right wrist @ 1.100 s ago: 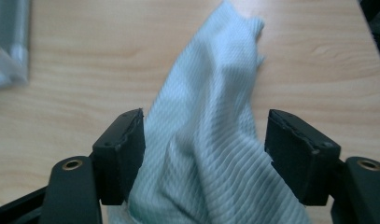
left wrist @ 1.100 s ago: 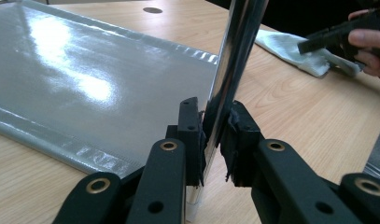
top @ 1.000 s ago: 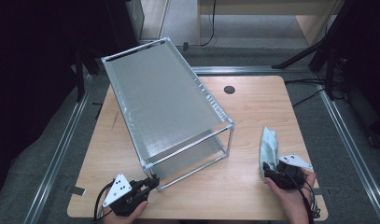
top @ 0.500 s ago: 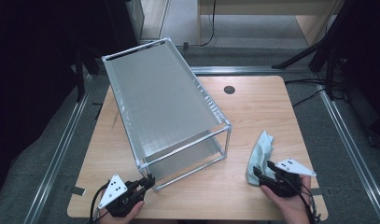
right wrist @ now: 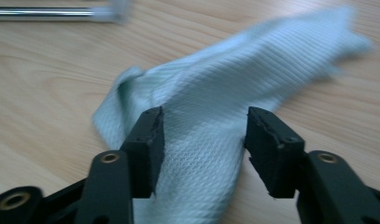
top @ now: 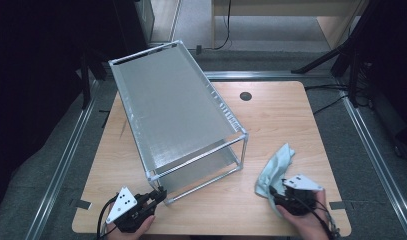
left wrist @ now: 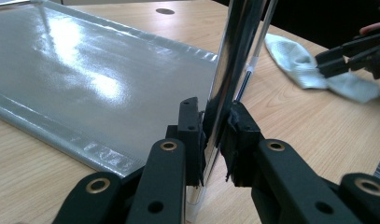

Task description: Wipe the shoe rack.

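Note:
A metal-framed rack with grey mesh shelves stands tilted on the wooden table. My left gripper is shut on the rack's near corner post, its pads pressed against the chrome tube. A pale green cloth lies crumpled on the table at the right. My right gripper hovers at the cloth's near end. In the right gripper view the cloth lies between and under the jaws of that gripper, which have just been opening; the pads do not press on it.
A round black grommet sits in the table's far right part. A chrome bar of the rack crosses the top of the right gripper view. Metal floor rails run along both sides of the table. The right gripper shows beyond the post.
The right hand has shifted left toward the rack. The cloth, earlier standing up from the gripper, now lies lower on the table. The left gripper has kept its hold.

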`<state>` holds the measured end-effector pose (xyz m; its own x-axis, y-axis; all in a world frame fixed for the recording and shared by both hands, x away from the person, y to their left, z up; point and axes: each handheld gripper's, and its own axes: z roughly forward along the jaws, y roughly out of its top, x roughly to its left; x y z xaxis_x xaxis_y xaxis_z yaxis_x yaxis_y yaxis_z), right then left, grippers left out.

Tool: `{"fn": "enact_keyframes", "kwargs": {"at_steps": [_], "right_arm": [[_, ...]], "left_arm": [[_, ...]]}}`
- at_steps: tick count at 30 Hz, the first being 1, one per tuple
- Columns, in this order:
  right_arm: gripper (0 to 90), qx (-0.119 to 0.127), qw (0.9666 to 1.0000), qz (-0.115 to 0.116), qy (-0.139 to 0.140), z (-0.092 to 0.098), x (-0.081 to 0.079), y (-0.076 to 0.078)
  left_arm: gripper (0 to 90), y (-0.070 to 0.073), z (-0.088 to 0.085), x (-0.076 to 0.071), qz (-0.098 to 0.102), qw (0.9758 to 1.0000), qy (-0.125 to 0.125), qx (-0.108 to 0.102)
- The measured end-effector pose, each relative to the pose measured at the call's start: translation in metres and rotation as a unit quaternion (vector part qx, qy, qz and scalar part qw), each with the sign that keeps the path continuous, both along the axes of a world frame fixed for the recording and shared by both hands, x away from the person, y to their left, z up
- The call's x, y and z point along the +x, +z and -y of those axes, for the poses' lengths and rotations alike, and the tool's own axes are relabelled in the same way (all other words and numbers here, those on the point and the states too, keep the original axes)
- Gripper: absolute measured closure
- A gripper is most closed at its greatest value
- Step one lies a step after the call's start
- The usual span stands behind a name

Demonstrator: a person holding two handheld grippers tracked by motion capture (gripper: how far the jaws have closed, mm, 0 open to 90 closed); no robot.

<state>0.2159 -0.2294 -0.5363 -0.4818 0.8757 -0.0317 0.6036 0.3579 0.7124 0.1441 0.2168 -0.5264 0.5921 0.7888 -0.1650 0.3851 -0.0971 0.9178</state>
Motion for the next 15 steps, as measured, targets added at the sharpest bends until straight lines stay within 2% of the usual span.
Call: {"fn": "enact_keyframes", "kwargs": {"at_steps": [2, 4, 6, 7, 8, 10, 12, 15], "right_arm": [[39.5, 0.003, 0.9995, 0.004, 0.033, -0.019, -0.002, 0.002], [34.6, 0.010, 0.9984, 0.029, 0.047, -0.030, -0.003, 0.008], [25.6, 0.019, 0.9978, 0.053, 0.034, -0.032, 0.002, 0.011], [21.6, 0.027, 0.9979, 0.053, 0.026, -0.031, 0.006, 0.011], [17.8, 0.029, 0.9984, 0.046, 0.017, -0.031, 0.013, 0.009], [15.0, 0.014, 0.9992, 0.038, 0.004, -0.030, 0.021, 0.004], [15.1, 0.016, 0.9997, 0.020, 0.003, -0.028, 0.029, -0.003], [19.1, -0.005, 1.0000, -0.003, 0.007, -0.028, 0.035, -0.014]], "left_arm": [[78.4, 0.000, 0.000, 0.000, -0.001, 1.0000, 0.000, -0.001], [78.4, 0.000, 0.000, 0.000, -0.001, 1.0000, 0.000, -0.001], [78.4, 0.000, 0.000, 0.000, -0.001, 1.0000, -0.001, -0.003], [78.4, 0.000, 0.000, 0.000, -0.001, 1.0000, -0.001, -0.003], [78.3, 0.000, 0.000, 0.000, -0.001, 1.0000, -0.001, -0.003], [78.3, 0.000, -0.001, 0.000, -0.002, 1.0000, -0.002, -0.003], [78.3, 0.000, -0.001, 0.000, -0.002, 1.0000, -0.002, -0.005], [78.0, -0.001, -0.001, 0.001, -0.005, 0.9999, -0.005, -0.009]]}}
